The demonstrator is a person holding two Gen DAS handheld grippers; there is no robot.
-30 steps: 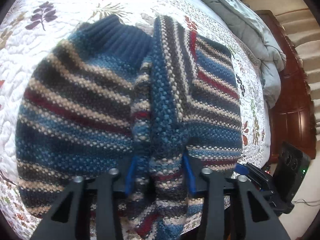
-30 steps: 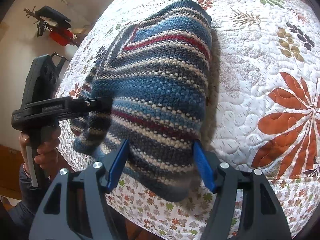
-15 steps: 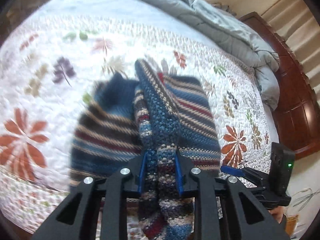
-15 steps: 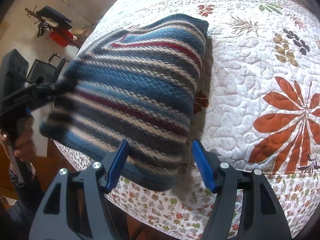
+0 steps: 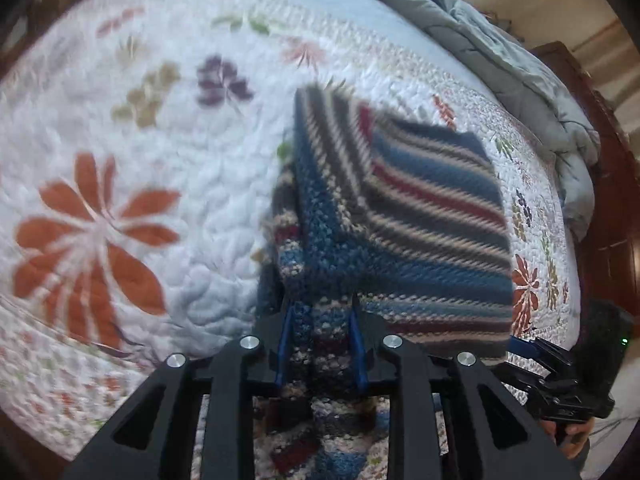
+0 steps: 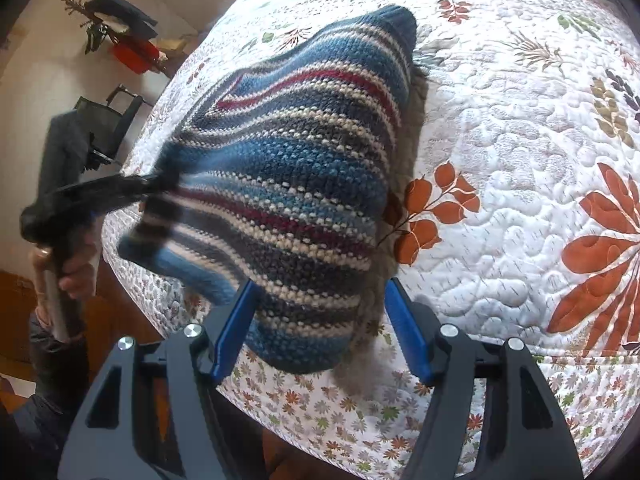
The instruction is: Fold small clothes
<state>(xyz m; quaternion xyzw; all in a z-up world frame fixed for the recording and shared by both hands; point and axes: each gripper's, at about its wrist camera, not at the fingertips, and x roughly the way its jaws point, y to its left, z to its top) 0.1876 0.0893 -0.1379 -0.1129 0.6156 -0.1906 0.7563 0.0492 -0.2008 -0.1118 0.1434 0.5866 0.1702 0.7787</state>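
A small striped knit sweater in blue, grey, cream and red hangs partly lifted over the quilted bed. My left gripper is shut on a bunched edge of it and holds it up; it also shows in the right wrist view, gripping the sweater's left side. The sweater fills the middle of the right wrist view. My right gripper stands open, its blue pads on either side of the sweater's lower edge, not pinching it. In the left wrist view the right gripper sits at the lower right.
The white floral quilt covers the bed. A grey duvet is bunched at the far side, by a dark wooden headboard. The bed's edge runs below the grippers. A chair and red object stand beyond.
My left gripper closed on the sweater's edge, then lifted and pulled it across to the right, folding it over. My right gripper stayed open and nearly still.
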